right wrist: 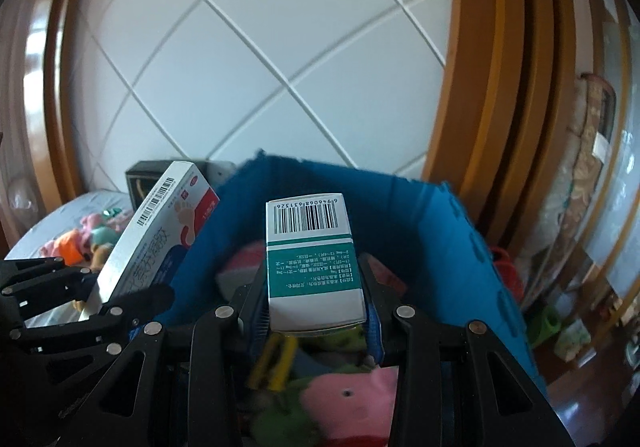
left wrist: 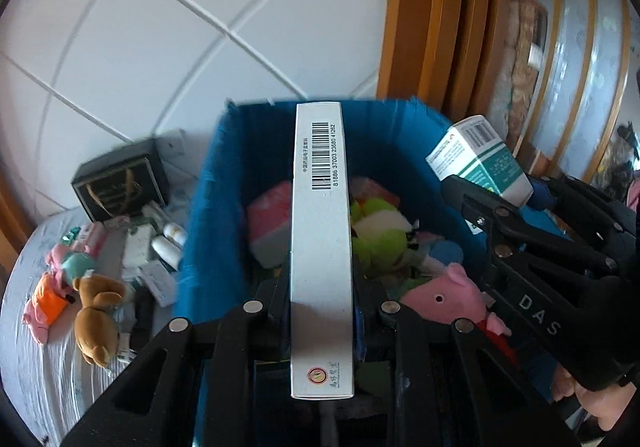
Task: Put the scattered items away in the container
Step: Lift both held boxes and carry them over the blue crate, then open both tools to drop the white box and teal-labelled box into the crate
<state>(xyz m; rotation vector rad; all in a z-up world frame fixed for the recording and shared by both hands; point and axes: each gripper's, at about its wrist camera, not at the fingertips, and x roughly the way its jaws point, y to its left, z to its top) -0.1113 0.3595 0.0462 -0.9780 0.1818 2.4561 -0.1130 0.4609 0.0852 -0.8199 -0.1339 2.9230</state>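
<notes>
Left wrist view: the left gripper (left wrist: 322, 311) is clamped on a long, flat white cardboard box (left wrist: 322, 247) with a barcode, its long axis running straight out along the fingers, over the open blue fabric container (left wrist: 208, 183). Just to its right, the right gripper (right wrist: 318, 311) pinches a shorter white-and-green cardboard carton (right wrist: 314, 267), also poised above the bin's soft toys. Both boxes lie over the opening, so releasing looks like the next call, neither hand clearly nearer.

Bed (left wrist: 48, 379): plush toys (left wrist: 94, 307), small boxes (left wrist: 138, 247), black box (left wrist: 120, 179), blue bin (left wrist: 208, 215)
</notes>
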